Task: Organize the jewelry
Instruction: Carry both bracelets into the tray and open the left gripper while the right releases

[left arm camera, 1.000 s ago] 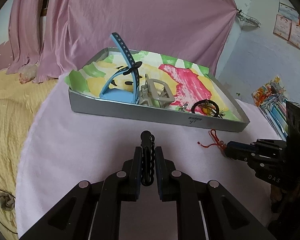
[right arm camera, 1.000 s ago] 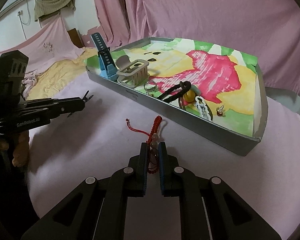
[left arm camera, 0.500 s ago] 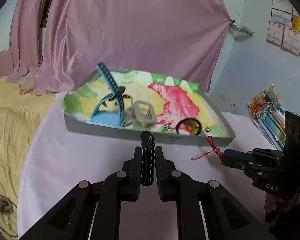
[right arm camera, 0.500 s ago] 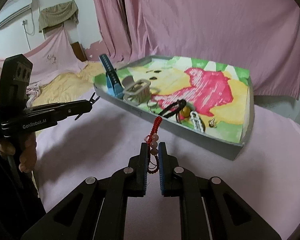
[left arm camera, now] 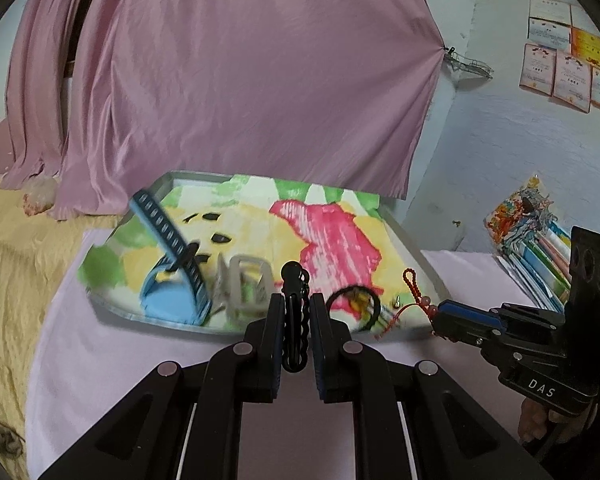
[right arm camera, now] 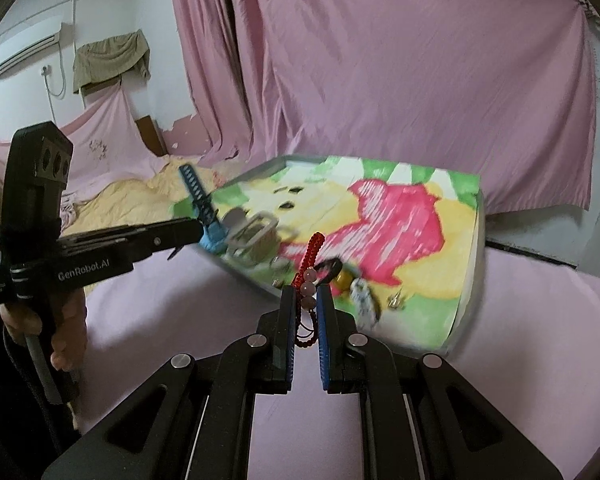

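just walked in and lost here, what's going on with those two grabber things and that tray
A person holds a gripper in each hand and is sorting jewelry into a tray lined with colourful paper. The left gripper is shut on a black chain. The right gripper is shut on a red beaded cord. Both are held near the tray's front edge. A blue watch strap, a grey clip and a black hair tie already lie in the tray.

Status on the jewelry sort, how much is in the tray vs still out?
Done: the tray already holds a blue watch strap, a grey clip, a black hair tie and small pieces.

In hand: the left gripper is shut on a black chain; the right gripper is shut on a red beaded cord, both raised near the tray.

Left: setting both down in the tray.
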### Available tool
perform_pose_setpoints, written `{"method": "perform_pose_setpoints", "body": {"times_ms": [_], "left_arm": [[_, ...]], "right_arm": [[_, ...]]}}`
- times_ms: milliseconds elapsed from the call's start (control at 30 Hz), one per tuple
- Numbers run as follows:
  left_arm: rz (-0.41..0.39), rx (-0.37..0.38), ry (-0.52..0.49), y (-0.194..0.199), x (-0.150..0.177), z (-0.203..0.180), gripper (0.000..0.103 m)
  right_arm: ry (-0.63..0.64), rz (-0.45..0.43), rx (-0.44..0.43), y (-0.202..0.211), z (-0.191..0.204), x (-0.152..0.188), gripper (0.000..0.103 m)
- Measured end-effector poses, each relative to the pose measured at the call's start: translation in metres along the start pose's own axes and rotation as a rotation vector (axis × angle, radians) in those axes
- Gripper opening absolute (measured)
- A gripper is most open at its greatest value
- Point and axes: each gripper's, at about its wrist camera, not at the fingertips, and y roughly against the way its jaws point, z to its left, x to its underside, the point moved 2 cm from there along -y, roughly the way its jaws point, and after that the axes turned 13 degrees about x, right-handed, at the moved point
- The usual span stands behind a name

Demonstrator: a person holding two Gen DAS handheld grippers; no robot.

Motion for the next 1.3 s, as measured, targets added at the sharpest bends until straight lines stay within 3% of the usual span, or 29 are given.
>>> {"method": "perform_pose_setpoints", "body": {"times_ms": [167,400,767,1100,1200,1300], "left_arm": [[0.028,0.024,-0.002,-0.023,-0.012,0.003,0.012],[0.107,0.031,-0.027,-0.05,-0.006,-0.002,0.012],[0.182,0.041,-0.037,-0.065,0.004,-0.001,0.012],[0.192,0.034,-0.033,-0.067,0.007,0.0,0.012],[0.19,0.024,-0.043,-0.067,0.007,-0.001,0.012],[0.181,0.016,-0.052,-0.065,0.007,-0.002,0.012]], "right_arm": [[-0.035,-0.011,0.029,-0.014,-0.008,-0.012,0.009],[-0.08,0.048,0.061,-0.039,-0.018,-0.006,0.009],[-0.08,0.134,0.091,-0.061,-0.021,0.004,0.009],[-0.09,0.15,0.092,-0.062,-0.023,0.005,0.01],[-0.101,0.147,0.098,-0.061,-0.026,0.006,0.014],[-0.116,0.125,0.116,-0.056,-0.029,0.006,0.032]]}}
